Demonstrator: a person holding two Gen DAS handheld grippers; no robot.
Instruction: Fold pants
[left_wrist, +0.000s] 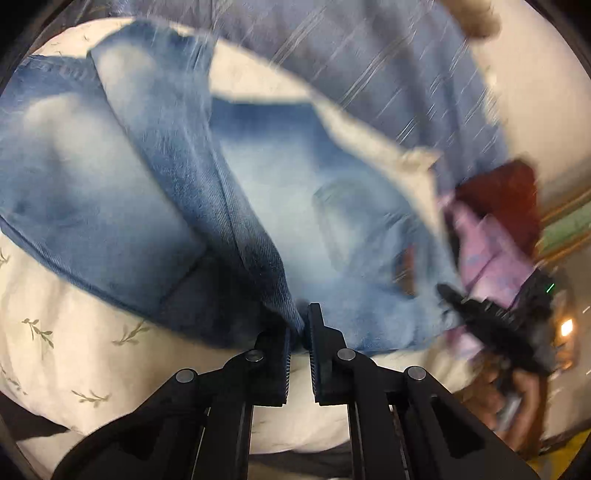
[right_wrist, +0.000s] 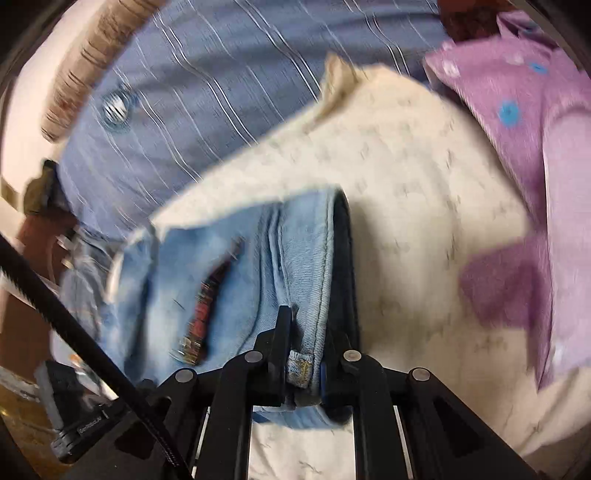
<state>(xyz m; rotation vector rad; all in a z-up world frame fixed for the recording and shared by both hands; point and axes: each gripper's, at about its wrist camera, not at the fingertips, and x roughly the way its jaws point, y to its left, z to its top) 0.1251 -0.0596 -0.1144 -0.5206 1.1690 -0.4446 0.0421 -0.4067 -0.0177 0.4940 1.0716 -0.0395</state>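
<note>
Light blue jeans (left_wrist: 258, 177) lie partly lifted over a white bedsheet (left_wrist: 74, 350) printed with small leaves. My left gripper (left_wrist: 301, 325) is shut on a darker fold of the denim, which runs up and away from its tips. In the right wrist view my right gripper (right_wrist: 308, 325) is shut on the jeans' waistband (right_wrist: 321, 266) beside a belt loop. The jeans (right_wrist: 221, 266) hang to its left with a pocket opening showing. The right gripper's black frame (left_wrist: 491, 321) appears blurred at the right of the left wrist view, at the far edge of the denim.
A blue striped cloth (right_wrist: 221, 92) covers the far side of the bed. A purple garment with blue dots (right_wrist: 535, 147) lies at the right, with a dark red item (left_wrist: 506, 192) behind it. The leaf-print sheet (right_wrist: 406, 221) is bare between them.
</note>
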